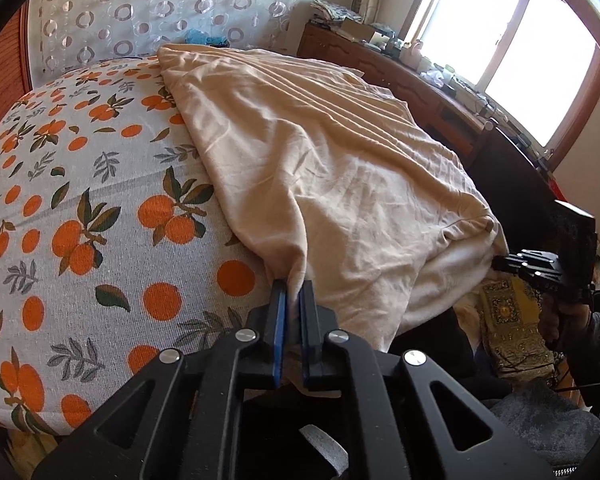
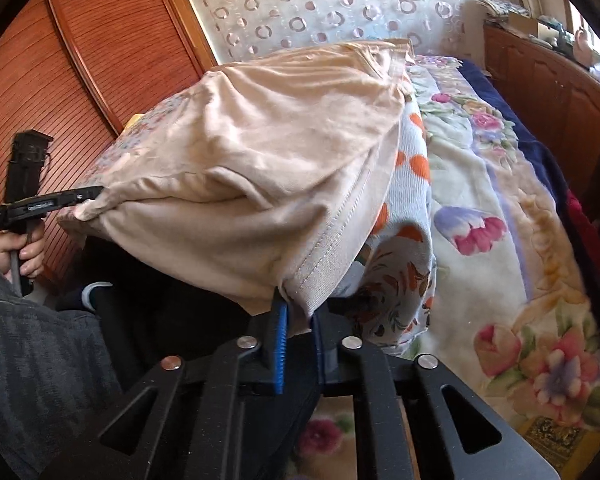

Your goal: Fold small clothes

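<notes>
Both grippers, left gripper (image 1: 294, 286) and right gripper (image 2: 298, 312), are pinching corners of the beige garment (image 1: 332, 168); I'd be keeping that edge taut and level while folding.

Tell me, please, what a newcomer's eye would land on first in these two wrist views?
First, the beige garment, stretched across the middle of both views, with the left gripper shut on one near corner and the right gripper shut on the hemmed corner. Next, the orange-print sheet beneath it, filling the left of the left wrist view. Then the floral blanket at the right of the right wrist view.
</notes>
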The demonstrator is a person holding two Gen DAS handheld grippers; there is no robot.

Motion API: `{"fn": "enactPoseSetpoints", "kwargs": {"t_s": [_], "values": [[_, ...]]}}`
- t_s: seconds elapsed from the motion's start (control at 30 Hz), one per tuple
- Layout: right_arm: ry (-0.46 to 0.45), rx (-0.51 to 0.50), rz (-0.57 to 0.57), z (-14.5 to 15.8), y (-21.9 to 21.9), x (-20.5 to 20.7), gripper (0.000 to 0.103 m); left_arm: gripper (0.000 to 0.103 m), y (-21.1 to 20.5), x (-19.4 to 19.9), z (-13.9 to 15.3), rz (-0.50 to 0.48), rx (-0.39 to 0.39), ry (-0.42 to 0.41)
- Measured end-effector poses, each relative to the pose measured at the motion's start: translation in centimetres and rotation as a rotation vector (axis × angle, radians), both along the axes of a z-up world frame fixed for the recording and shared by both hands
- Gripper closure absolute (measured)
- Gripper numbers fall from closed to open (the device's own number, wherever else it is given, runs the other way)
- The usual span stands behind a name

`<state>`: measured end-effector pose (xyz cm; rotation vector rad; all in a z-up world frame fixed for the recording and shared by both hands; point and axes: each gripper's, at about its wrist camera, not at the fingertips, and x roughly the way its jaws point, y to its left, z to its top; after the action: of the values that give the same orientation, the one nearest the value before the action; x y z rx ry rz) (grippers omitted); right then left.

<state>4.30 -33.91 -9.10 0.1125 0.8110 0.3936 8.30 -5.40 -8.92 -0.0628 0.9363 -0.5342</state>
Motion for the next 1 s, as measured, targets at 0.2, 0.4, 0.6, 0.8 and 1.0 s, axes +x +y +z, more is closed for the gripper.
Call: {"fn": "enactPoseSetpoints", "kwargs": {"t_s": [0.2,0.4,0.6,0.8,1.0], "values": [[-0.045,-0.033,-0.003,2.9,0.1,-0.8,0.096,0.058,-0.8,-1.0,0.3,-0.05,0.011,-0.013],[-0.113,-0.036,-0.036,5.4,0.2,-1.4,0.097,0.08,-1.2,-1.2,0.2,-0.044,0.062,-0.044],[-0.162,-0.046,-0.056,6.9,0.5,-2.8,0.098,0.097,-0.3,-2.4,1.8,-0.068,0.024,-0.043],[-0.185,-0.048,-0.036,8.1,0.7,-3.9,0.098,0.097,1.6,-4.6,5.7,-0.058,0.007,-0.106],[-0.238,-0.032,-0.005,9.7,1.0,-4.6,0.098,0.097,2.7,-5.7,8.0,-0.052,-0.012,-0.146]]}}
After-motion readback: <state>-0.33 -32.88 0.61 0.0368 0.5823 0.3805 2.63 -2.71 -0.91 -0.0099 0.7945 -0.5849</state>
